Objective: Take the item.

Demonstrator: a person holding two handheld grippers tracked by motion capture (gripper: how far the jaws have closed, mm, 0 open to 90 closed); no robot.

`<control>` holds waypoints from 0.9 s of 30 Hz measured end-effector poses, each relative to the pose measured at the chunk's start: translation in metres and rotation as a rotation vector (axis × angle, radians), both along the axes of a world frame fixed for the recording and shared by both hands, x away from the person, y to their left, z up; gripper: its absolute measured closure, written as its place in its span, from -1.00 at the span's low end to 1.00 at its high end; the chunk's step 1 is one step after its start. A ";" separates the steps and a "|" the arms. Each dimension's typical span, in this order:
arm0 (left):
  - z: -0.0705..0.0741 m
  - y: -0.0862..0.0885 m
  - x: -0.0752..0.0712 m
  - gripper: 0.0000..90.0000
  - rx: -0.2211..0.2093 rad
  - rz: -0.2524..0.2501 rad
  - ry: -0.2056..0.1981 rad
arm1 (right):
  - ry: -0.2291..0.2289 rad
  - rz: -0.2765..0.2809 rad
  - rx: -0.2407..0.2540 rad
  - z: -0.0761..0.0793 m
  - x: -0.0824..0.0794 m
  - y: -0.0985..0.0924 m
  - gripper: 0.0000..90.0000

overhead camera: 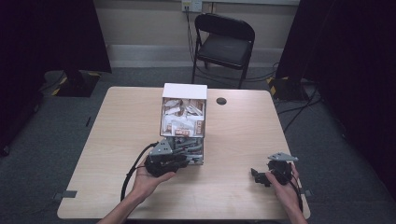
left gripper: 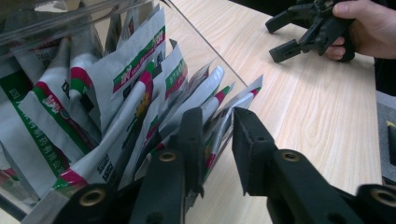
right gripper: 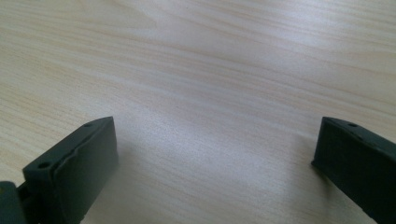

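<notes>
Packets [left gripper: 140,79] glossy, crinkled, flat.

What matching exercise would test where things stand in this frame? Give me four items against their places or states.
Items:
1. left gripper
2. right gripper
3. clear box of sachets
4. folding chair

Places or states:
A. on the floor beyond the table's far edge
B. fingers wide apart above bare wood, holding nothing
C. stands at the middle of the table
D. fingers at the box's near end, around the edges of sachets

Pairs: 1-D, 2-B, 3-C, 4-A
</notes>
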State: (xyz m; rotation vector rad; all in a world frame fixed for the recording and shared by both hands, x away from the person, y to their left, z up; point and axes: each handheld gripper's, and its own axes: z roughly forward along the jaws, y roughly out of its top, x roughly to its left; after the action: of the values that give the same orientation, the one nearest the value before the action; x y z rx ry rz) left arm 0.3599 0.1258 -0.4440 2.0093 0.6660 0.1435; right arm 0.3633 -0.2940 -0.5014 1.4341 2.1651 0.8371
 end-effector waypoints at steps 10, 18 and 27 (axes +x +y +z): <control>-0.004 0.001 0.002 0.97 -0.007 0.009 -0.006 | -0.001 0.001 0.000 0.000 0.000 0.000 -1.00; -0.005 0.002 0.003 0.98 -0.024 0.019 0.006 | -0.001 0.001 -0.001 0.000 0.000 0.000 -1.00; -0.002 0.004 0.001 0.99 -0.046 0.021 0.019 | 0.000 0.000 0.000 0.000 0.000 0.000 -1.00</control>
State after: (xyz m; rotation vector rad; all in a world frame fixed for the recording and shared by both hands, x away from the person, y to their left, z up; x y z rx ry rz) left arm 0.3611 0.1300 -0.4465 1.9622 0.6963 0.1211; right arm 0.3633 -0.2940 -0.5014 1.4342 2.1651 0.8372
